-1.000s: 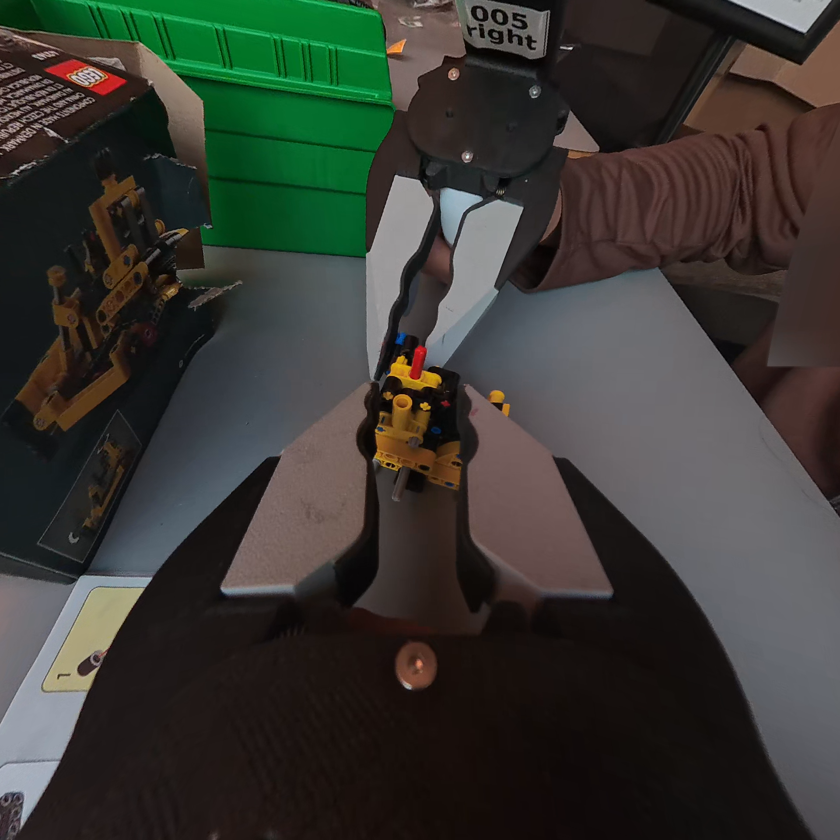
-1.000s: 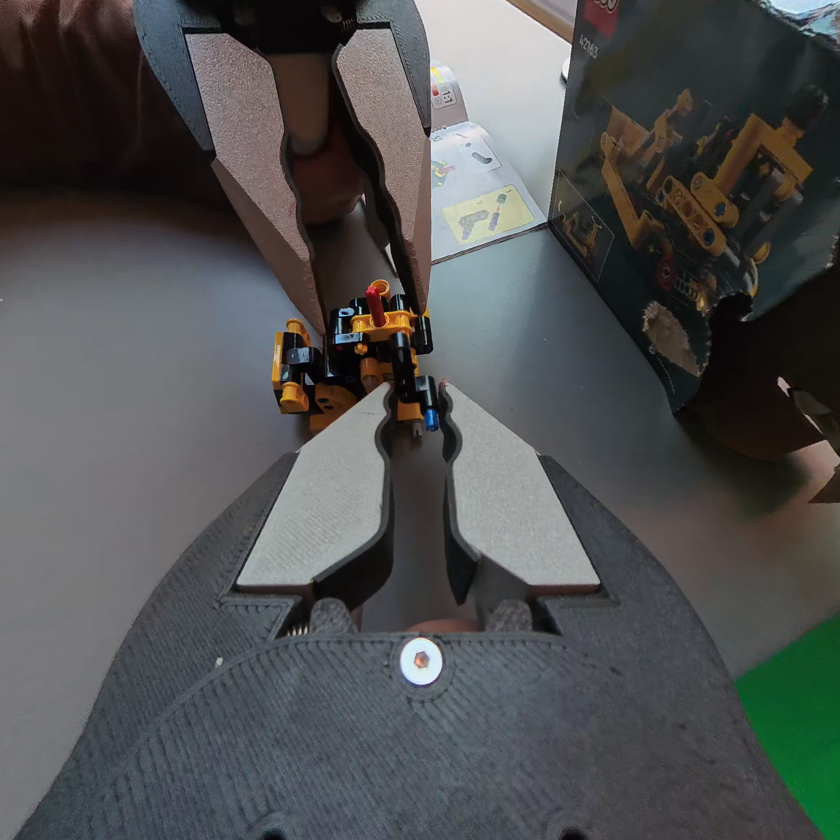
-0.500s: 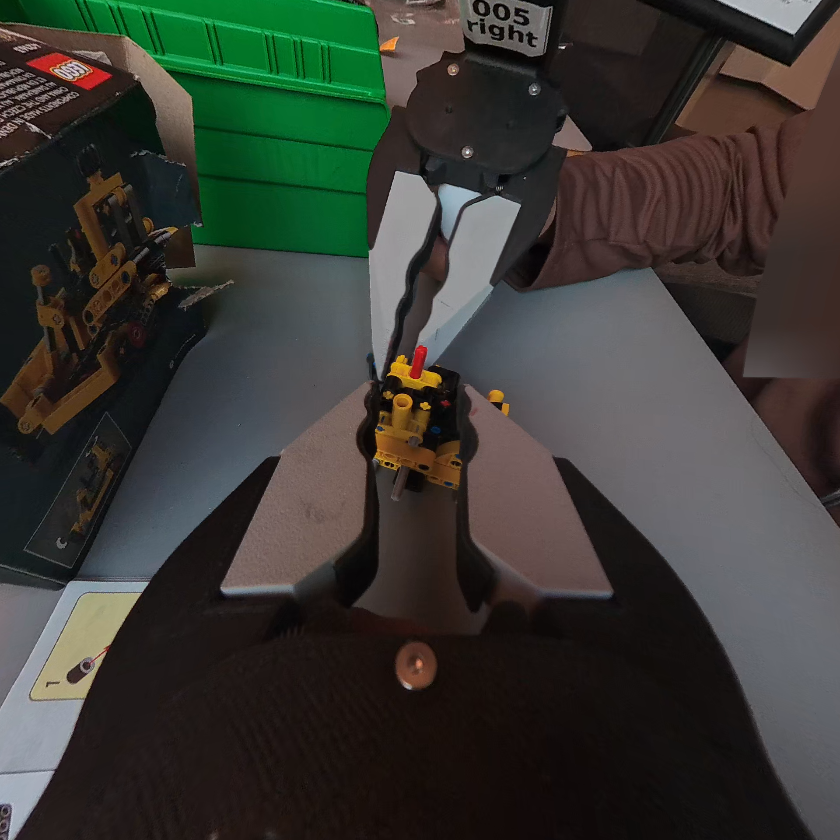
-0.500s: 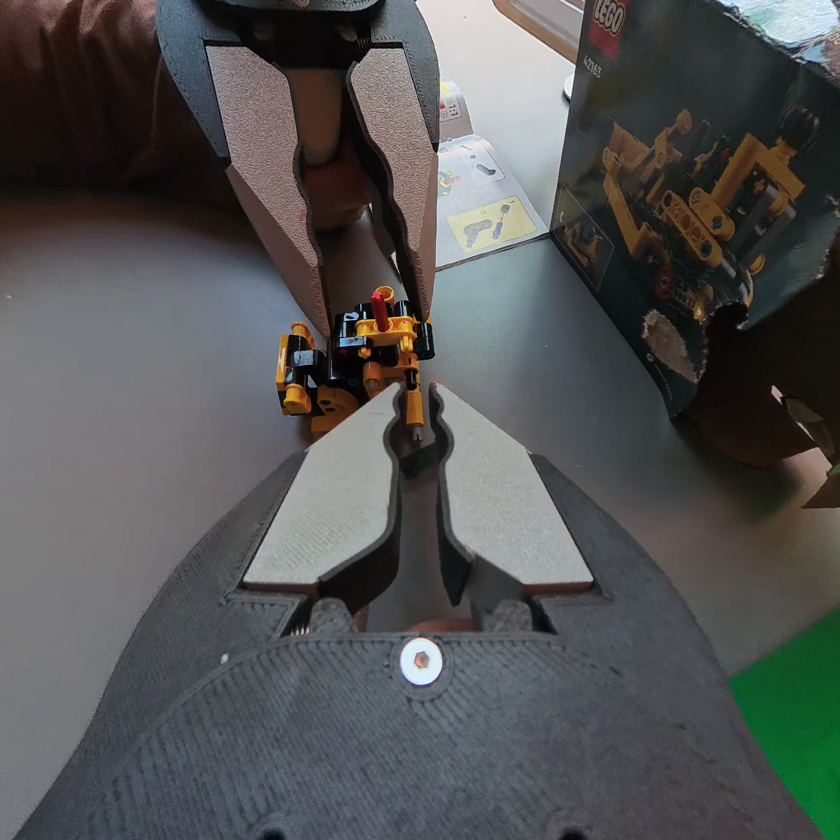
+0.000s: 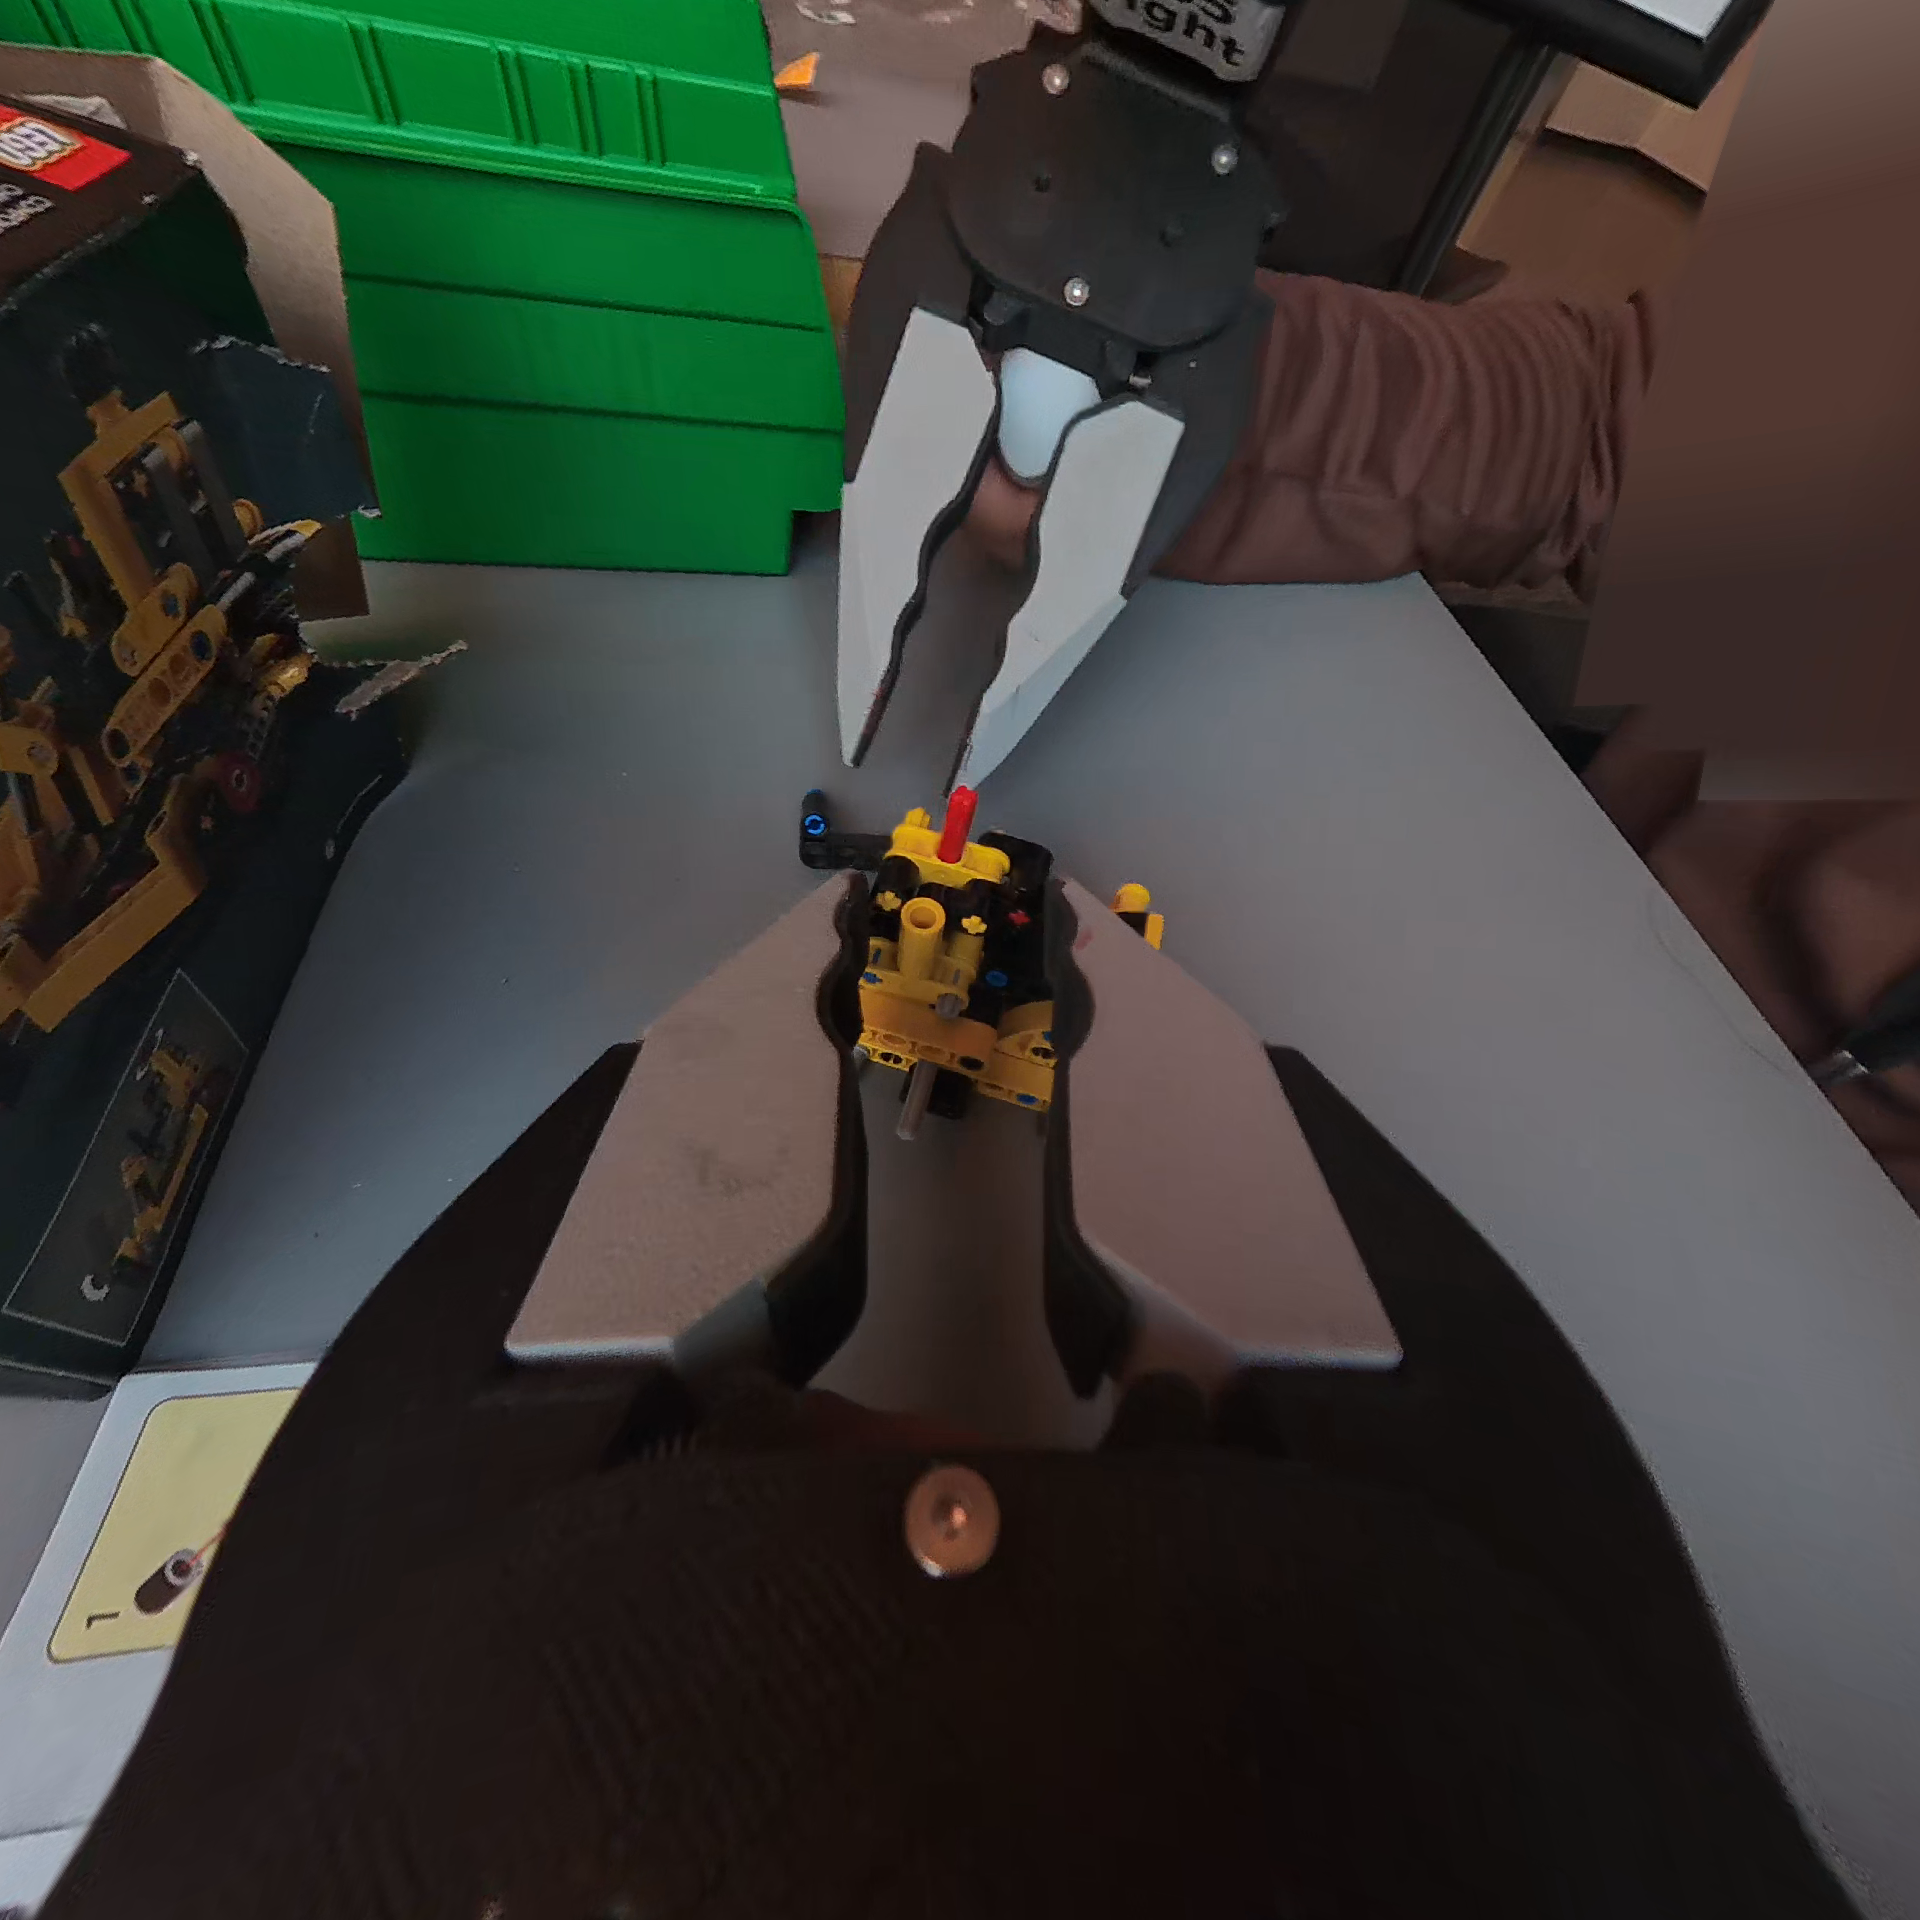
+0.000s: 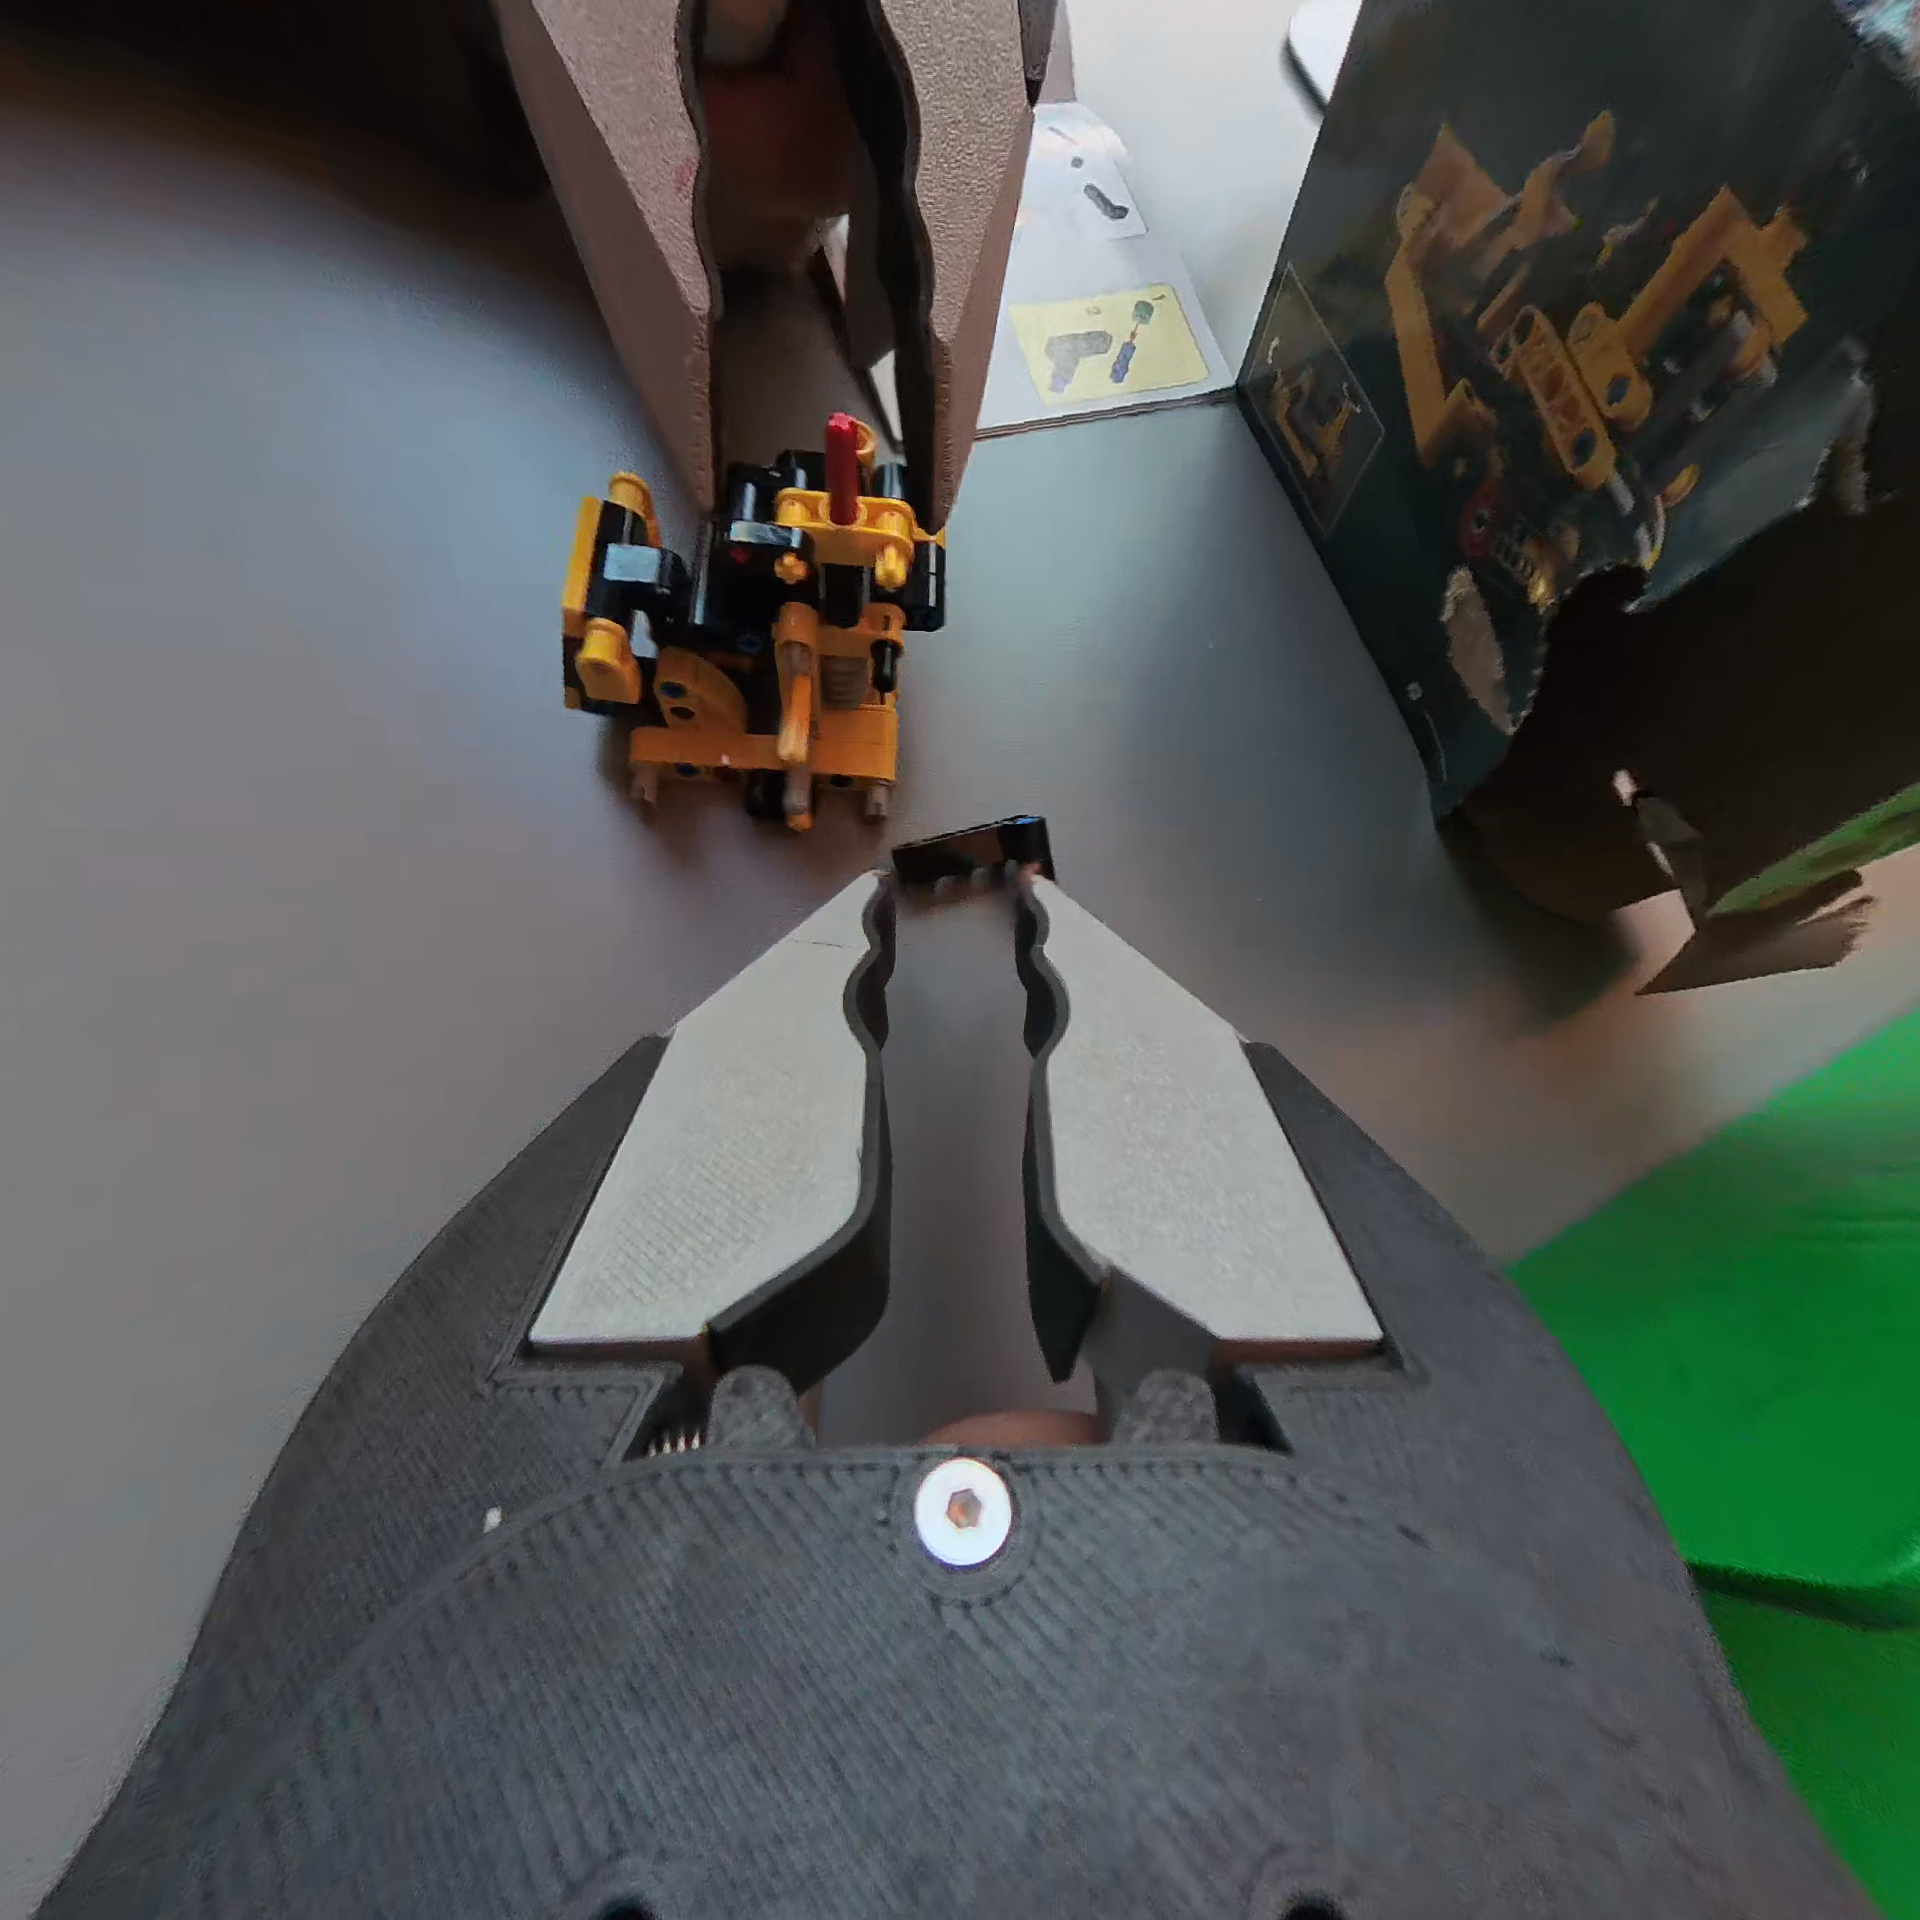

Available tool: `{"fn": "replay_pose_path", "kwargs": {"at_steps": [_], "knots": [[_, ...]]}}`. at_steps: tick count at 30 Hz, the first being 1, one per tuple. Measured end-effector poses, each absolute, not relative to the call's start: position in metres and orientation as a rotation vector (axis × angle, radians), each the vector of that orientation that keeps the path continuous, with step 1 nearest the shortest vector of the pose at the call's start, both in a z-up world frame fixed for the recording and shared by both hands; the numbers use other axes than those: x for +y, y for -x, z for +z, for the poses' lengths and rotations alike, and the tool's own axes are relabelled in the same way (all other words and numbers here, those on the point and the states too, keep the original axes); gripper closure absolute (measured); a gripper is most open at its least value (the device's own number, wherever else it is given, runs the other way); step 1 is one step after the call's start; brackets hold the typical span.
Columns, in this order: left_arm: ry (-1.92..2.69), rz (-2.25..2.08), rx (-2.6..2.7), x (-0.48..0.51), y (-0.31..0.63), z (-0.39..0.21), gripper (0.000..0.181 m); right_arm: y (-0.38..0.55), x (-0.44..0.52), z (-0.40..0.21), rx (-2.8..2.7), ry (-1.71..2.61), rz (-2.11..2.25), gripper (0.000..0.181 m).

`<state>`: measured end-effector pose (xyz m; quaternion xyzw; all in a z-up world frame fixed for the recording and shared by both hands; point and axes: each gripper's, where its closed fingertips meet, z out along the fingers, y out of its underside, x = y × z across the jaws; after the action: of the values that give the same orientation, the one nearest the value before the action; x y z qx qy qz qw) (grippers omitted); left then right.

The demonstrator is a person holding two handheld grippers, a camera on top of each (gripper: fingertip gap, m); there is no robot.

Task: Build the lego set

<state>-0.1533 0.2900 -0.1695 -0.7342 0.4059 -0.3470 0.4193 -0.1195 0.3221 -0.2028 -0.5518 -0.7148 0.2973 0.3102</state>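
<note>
Yellow-black lego model (image 5: 961, 966) clamped within left hand-held gripper (image 5: 951, 904); right hand-held gripper (image 6: 956, 883) apart

The left tongs (image 5: 951, 935) had flat grey fingers (image 5: 727, 1174) with wavy black inner edges, seated in a black ribbed housing with one brass-coloured screw (image 5: 951, 1519) behind them. The right tongs (image 6: 956, 894) matched, with a silver hex screw (image 6: 962, 1510). Behind them, the person wore a ribbed brown sleeve (image 5: 1403, 436).
</note>
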Motion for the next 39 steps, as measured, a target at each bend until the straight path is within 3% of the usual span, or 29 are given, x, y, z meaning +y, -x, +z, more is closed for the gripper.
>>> {"fn": "replay_pose_path", "kwargs": {"at_steps": [1,6,29,39], "knots": [[1.825,-0.892,1.057,0.286,0.154,-0.169,0.150,0.120,0.324,-0.201,-1.883,1.437,0.755,0.161],[1.729,-1.134,1.299,0.250,0.150,-0.167,0.151,0.120,0.321,-0.201,-1.894,1.433,0.760,0.158],[1.751,-1.067,1.299,0.252,0.159,-0.168,0.151,0.122,0.309,-0.201,-1.829,1.479,0.801,0.164],[1.707,-1.091,1.288,0.243,0.155,-0.160,0.148,0.129,0.322,-0.215,-1.820,1.402,0.485,0.162]]}}
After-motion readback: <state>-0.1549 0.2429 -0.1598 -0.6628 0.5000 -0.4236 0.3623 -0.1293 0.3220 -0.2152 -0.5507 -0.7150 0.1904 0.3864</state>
